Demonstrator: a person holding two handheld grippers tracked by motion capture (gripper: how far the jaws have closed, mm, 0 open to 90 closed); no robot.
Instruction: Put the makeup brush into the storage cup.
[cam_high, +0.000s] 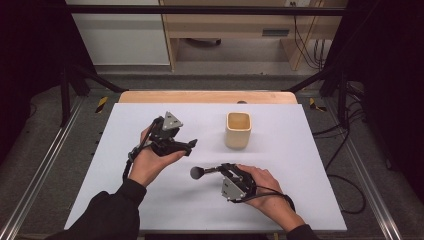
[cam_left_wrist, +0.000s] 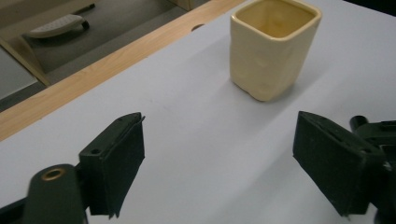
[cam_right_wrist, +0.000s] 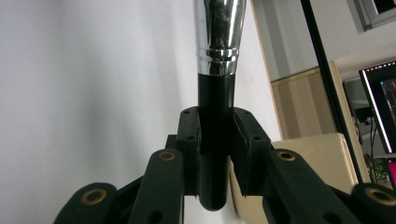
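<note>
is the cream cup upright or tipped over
Upright. The cream cup stands on its base on the white table, its open mouth facing up, and the left gripper view shows its inside from above.

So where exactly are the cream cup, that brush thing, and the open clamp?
cream cup (cam_left_wrist: 271, 56): left gripper view, on its front wall.
brush (cam_right_wrist: 215, 112): right gripper view, on the black handle just below the silver collar.
left gripper (cam_left_wrist: 219, 163): left gripper view, midway between its two open jaws.
</note>
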